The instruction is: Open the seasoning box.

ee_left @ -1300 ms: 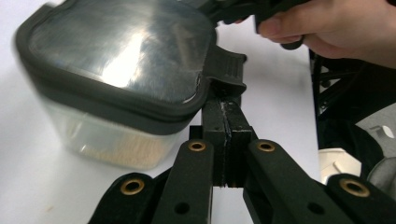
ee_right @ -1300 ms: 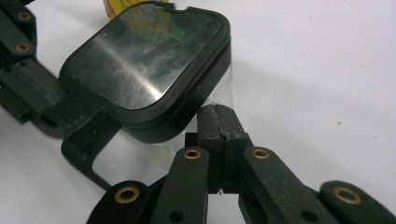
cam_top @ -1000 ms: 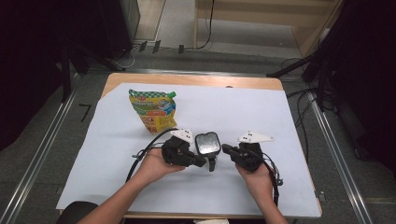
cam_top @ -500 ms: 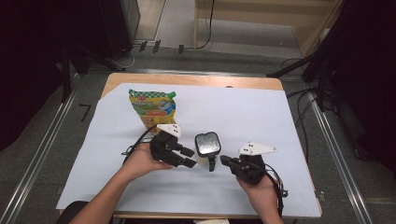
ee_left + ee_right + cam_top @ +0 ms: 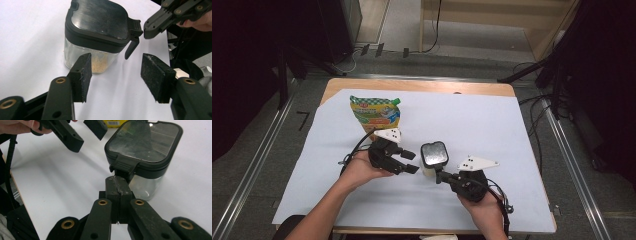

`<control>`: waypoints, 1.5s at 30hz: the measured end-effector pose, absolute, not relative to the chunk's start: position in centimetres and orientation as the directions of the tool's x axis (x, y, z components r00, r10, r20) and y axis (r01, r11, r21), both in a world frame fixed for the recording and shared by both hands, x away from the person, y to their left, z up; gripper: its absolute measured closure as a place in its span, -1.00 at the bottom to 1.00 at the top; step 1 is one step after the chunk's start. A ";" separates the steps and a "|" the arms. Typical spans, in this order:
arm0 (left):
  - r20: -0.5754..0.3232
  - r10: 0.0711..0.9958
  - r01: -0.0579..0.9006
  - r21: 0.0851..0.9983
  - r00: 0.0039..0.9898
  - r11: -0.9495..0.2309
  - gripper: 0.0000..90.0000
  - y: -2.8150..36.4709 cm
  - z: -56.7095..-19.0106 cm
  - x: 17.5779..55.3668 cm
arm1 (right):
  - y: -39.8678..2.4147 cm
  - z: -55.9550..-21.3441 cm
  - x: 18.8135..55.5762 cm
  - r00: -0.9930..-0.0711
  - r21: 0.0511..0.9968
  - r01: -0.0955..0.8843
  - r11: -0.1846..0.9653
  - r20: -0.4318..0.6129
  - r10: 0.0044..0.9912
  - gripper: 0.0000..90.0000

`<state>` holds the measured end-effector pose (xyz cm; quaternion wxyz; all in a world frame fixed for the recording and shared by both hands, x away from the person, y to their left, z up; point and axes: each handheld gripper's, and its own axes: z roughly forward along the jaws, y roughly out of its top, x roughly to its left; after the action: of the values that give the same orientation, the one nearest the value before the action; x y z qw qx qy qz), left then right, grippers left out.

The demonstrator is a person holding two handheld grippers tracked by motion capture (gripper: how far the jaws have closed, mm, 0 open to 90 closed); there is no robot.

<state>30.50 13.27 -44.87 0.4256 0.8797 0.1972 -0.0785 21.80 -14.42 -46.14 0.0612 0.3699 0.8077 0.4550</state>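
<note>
A clear jar (image 5: 434,157) with a black hinged lid stands on the white sheet; pale crumbs lie at the bottom of the jar (image 5: 96,53). My left gripper (image 5: 412,162) is just left of it. Its jaws have just been opening and stand open, and the left gripper view shows nothing between the pads (image 5: 83,75). My right gripper (image 5: 439,176) is shut and points at the jar from the near side. Its closed tips (image 5: 117,182) sit right under the lid's latch tab (image 5: 123,165), with nothing seen between them.
A green and yellow pouch (image 5: 376,114) lies behind the left gripper. The white sheet (image 5: 492,120) covers most of a wooden table (image 5: 422,85). Cables trail from both grippers toward the near edge. Dark stands and floor cables surround the table.
The left gripper's jaws opened and it drew back to the left of the jar. The right gripper moved toward the near edge and now points at the jar from below.
</note>
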 end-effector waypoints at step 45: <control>-0.314 0.298 0.429 0.746 0.901 -0.510 0.11 14.1 -44.5 31.1 | -14.2 -47.7 22.6 -0.699 0.765 0.558 0.322 0.224 0.680 1.00</control>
<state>31.13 14.15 -44.47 0.4482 0.8659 0.2099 -0.0727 22.62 -14.20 -47.65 0.0689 0.3821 0.8100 0.4394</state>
